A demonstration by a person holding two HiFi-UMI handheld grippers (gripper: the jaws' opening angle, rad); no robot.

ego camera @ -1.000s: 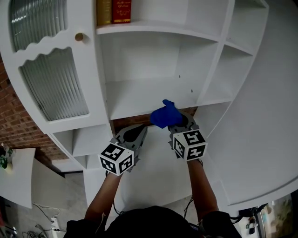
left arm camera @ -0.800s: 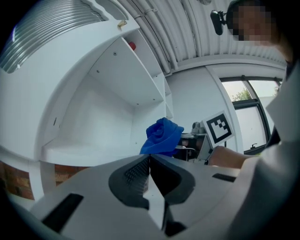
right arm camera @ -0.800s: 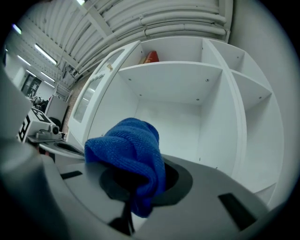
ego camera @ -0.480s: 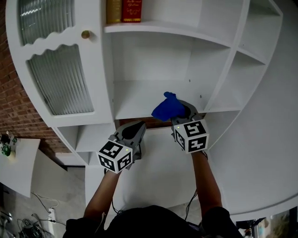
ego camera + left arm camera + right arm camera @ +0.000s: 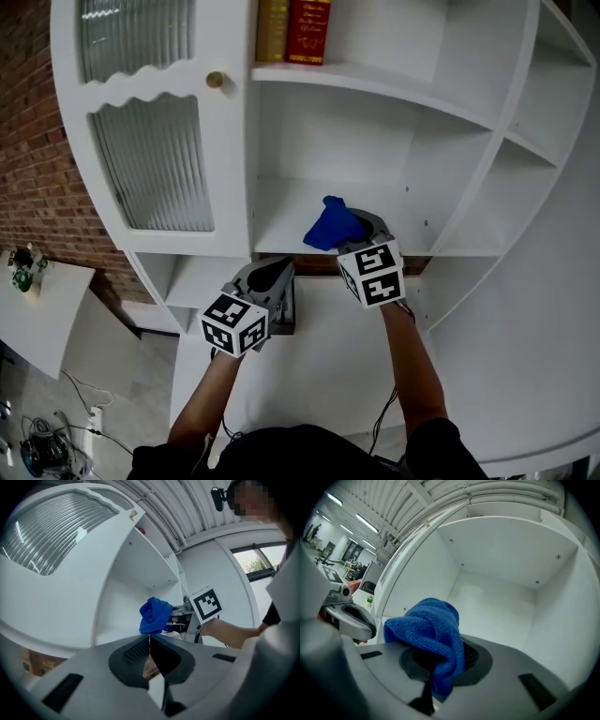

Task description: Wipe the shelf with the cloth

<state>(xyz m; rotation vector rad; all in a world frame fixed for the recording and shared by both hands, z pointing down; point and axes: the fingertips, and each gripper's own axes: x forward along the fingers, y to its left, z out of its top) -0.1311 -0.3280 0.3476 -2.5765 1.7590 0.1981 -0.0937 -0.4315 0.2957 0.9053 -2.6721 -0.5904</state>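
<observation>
Moved: cloth [image 5: 333, 225] and right tongs [image 5: 360, 229] raised against the cabinet, from level with the front lip of the shelf [image 5: 281, 208] to just over its front strip; whole shelf unit slid toward 3 o'clock in the head view, so probably a step or lean of the head as well.
Left tongs [image 5: 281, 270]: clenched on nothing, tips together in the left gripper view; parked below the shelf lip, at 8 o'clock of the right tongs, much as before.
Right tongs, state: grasping the cloth, a blue wad bunched over and between the tips in the right gripper view.
Cloth, place: at the front of the open middle compartment, toward 5 o'clock of the board; contact with the board not readable from any view.
Shelf: bare white board, back wall and side walls in plain sight ahead of the cloth.
Surroundings: books [image 5: 292, 28] on the shelf above at 12 o'clock; ribbed glass door [image 5: 155, 159] at 9 o'clock.
Meaning for the task: approach about finished, wiping likely not begun; next, probably pressing down and sweeping across.
Risk: loose wad rolling instead of rubbing.
</observation>
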